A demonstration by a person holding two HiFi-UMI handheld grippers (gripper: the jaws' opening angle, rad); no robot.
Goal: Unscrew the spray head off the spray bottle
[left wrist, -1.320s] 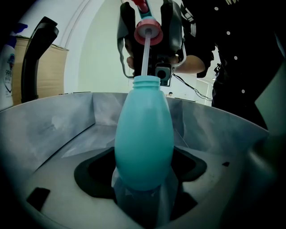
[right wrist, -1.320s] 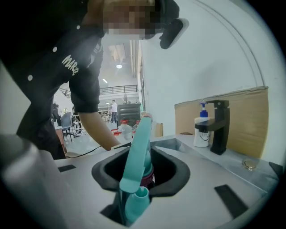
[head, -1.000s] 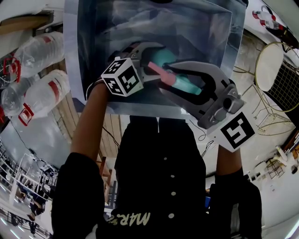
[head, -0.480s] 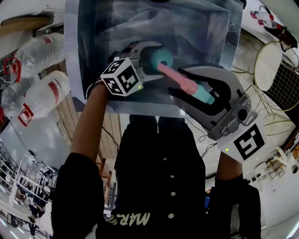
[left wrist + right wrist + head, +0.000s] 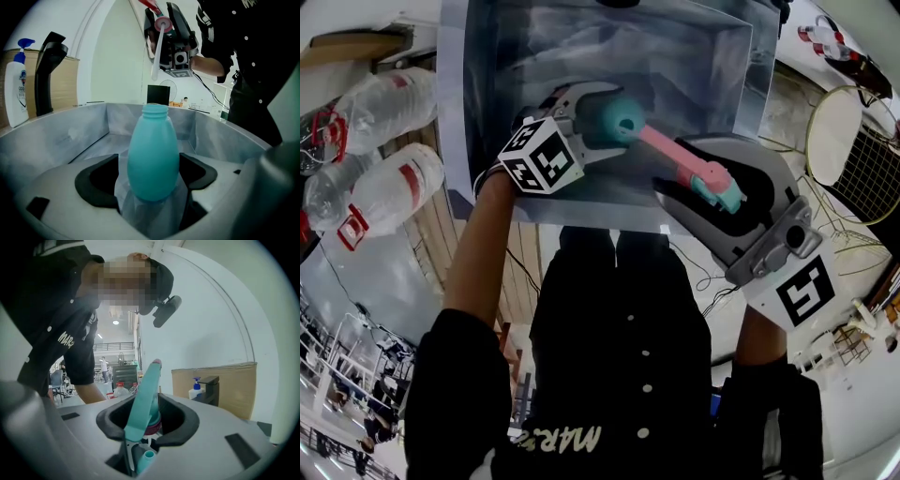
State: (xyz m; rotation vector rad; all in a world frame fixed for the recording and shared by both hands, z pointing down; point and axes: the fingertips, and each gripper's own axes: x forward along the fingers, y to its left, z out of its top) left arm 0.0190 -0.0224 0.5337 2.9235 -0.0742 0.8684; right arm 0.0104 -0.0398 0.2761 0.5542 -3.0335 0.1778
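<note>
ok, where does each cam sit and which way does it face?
Head view: on the person's head, steeply down into the grey tub; shows arms, dark shirt, left tool, right tool.
Left gripper view: on the left tool, along its jaws at the clamped teal bottle; right arm, shirt.
Right gripper view: on the right tool, facing back at the person's shirt, spray head gripped.
Shared: spray head in all three.

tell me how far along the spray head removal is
Done: the spray head is off; the threaded neck of the bottle stands bare. In hand: the left hand-held gripper clamps the bottle, and the right hand-held gripper holds the spray head above it, its tube clear of the neck. Left: probably only setting the parts down.
</note>
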